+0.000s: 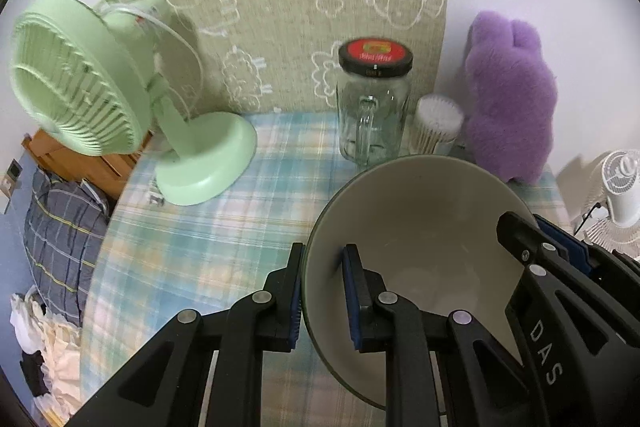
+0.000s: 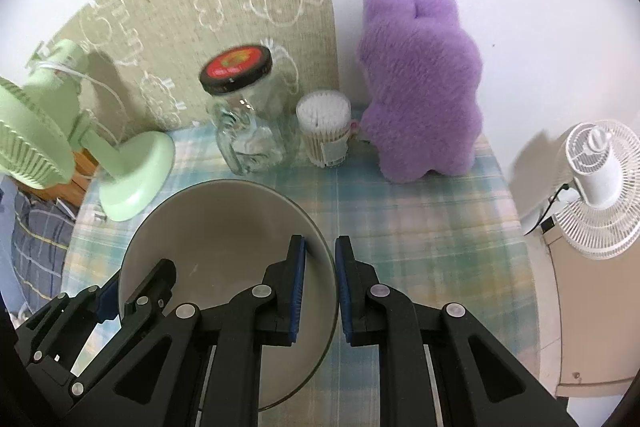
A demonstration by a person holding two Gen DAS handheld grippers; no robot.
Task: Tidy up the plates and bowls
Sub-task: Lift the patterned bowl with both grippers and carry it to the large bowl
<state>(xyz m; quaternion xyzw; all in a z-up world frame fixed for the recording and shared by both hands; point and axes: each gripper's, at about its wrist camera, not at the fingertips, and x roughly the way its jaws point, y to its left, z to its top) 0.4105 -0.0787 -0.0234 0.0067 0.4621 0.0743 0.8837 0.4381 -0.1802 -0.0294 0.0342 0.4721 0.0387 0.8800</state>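
I have the bowl (image 1: 424, 247) pinched from two sides. My left gripper (image 1: 324, 301) is clamped over its left rim, one pad inside the wall and one outside; my right gripper (image 2: 320, 293) bites the opposite rim the same way. Both sets of jaws are closed down hard on that thin wall, nothing else between them.

I take the landmark to be the glass jar (image 2: 250, 131) with the black and red lid. The bowl sits on the near side of it, its far rim just short of the jar's base in both wrist views, and it looks clear of the checked tablecloth (image 2: 420, 235) rather than resting on it, though I cannot see the underside. To the jar's right, just beside it, stands a tub of cotton swabs (image 2: 326, 135), and beyond that a purple plush toy (image 2: 424, 87). To the jar's left is a green desk fan (image 1: 100, 99), well apart from it.

Two grips on opposite rims make sense to me: the bowl is wide and smooth, and a single pinch would let it swing or tip. I see no plates or other bowls near the jar, so where this one belongs I cannot tell. Carrying it, I would keep the rim away from the jar.
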